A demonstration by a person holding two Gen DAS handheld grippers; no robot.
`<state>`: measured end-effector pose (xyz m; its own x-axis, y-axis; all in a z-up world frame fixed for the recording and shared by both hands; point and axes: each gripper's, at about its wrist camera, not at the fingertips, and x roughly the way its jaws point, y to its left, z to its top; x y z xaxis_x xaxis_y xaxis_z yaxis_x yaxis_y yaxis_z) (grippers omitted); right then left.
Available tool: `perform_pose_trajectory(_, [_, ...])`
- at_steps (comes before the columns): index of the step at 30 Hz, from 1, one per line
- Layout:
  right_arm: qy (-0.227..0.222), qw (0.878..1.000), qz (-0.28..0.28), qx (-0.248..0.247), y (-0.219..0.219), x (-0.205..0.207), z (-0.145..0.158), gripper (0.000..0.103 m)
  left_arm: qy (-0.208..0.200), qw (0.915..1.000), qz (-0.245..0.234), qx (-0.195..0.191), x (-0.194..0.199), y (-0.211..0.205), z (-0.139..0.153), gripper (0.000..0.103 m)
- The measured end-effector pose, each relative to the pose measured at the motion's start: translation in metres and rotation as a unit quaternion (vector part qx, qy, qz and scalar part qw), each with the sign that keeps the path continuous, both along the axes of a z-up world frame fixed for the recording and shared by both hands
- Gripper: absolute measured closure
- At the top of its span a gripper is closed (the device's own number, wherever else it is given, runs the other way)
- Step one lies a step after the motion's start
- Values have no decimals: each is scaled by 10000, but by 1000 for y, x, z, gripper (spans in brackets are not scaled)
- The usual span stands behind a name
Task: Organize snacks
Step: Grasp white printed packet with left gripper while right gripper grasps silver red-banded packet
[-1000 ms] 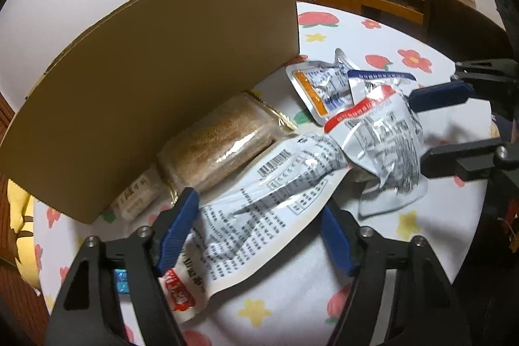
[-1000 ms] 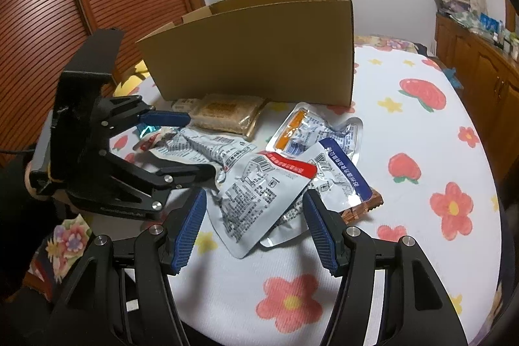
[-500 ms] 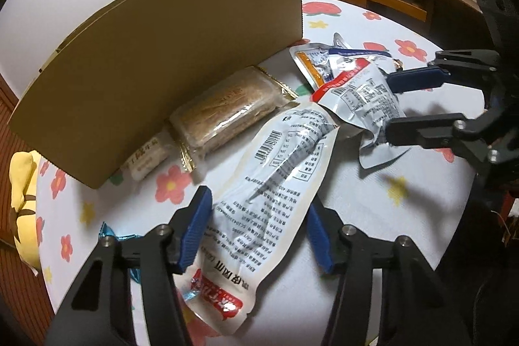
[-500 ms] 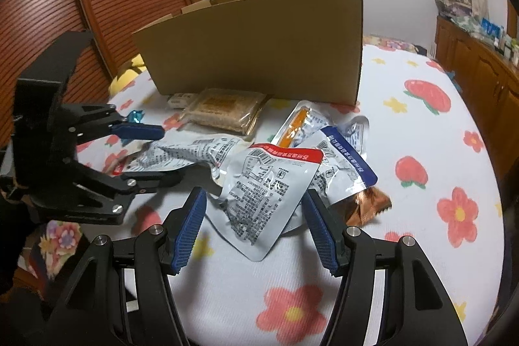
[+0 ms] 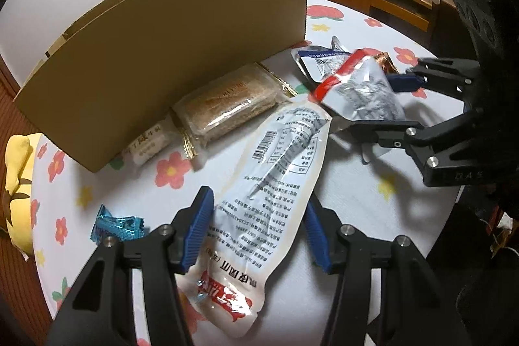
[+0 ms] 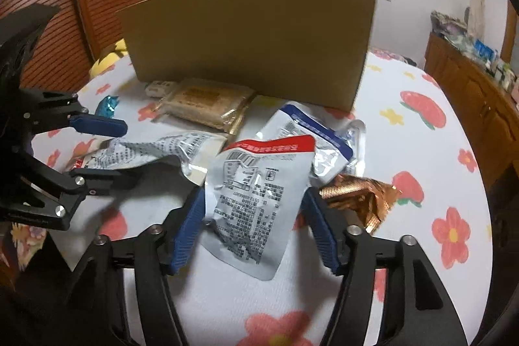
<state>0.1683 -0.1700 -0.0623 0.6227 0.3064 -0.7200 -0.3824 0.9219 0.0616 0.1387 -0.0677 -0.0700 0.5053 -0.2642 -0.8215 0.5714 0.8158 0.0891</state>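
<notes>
**2 grippers straddle foil snack packs on a flowered table**

The left gripper (image 5: 258, 229) is spread wide, its ribbed blue pads either side of a long, glossy white pouch (image 5: 272, 184) lying flat on the tablecloth (image 5: 356, 200); neither pad clearly presses it. The right gripper (image 6: 256, 226) is likewise released, its pads flanking a crinkled silver pack (image 6: 256, 196) with a red top band.

Behind both stands a plain cardboard box (image 5: 168, 54), matte and upright. Against its base lies a clear-wrapped brown cake (image 5: 227, 106), rectangular.

Only the left view shows the small blue candy (image 5: 116, 226) plainly, just beside the left pad. Only the right view shows the crumpled copper wrapper (image 6: 363, 196) well, touching a blue-banded silver pack (image 6: 311, 132).

The table's round edge curves near each gripper; bare cloth opens to the right.
</notes>
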Motion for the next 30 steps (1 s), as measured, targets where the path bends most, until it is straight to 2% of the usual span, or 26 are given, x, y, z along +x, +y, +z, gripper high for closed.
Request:
perform_pose_trajectory(2, [39,10000,21,66,-4,-1,0,48,-32,10000,-20,-48,0,-3,2,47])
perform_pose_trajectory(3, [35,10000,23,77,-5,-2,0,54,-36,9999,-50,-94,0,-4,3,45])
perform_pose_trajectory(4, [35,10000,15,88,-6,-3,1,55,-57,9999,-90,-123,0,-7,4,44])
perform_pose_trajectory(6, [81,9998,11,187,-9,-2,-1,56,-124,9998,-139,-75,1,-14,5,38])
perform_pose_trajectory(13, [95,9991,-23,405,-12,-3,-3,56,-63,9997,-215,118,23,-35,-6,36])
perform_pose_trajectory(16, [100,9989,-40,449,-14,-4,-2,56,-30,9998,-205,27,26,-36,-9,36])
perform_pose_trajectory(17, [99,9990,-53,444,-15,-5,-2,55,-4,9998,-208,-14,27,-36,-10,37])
perform_pose_trajectory(19, [120,9989,-59,450,-15,-5,-2,54,122,9993,-276,-213,27,-34,-10,49])
perform_pose_trajectory(22, [169,9988,-56,467,-16,-4,-1,52,9,9992,-323,-256,21,-35,-6,63])
perform_pose_trajectory(24, [184,9989,-33,430,-14,-3,-1,51,-63,9991,-316,-288,17,-36,-2,76])
perform_pose_trajectory(30, [218,9993,9,309,-8,-1,-1,45,-193,9989,-207,-379,13,-32,8,82])
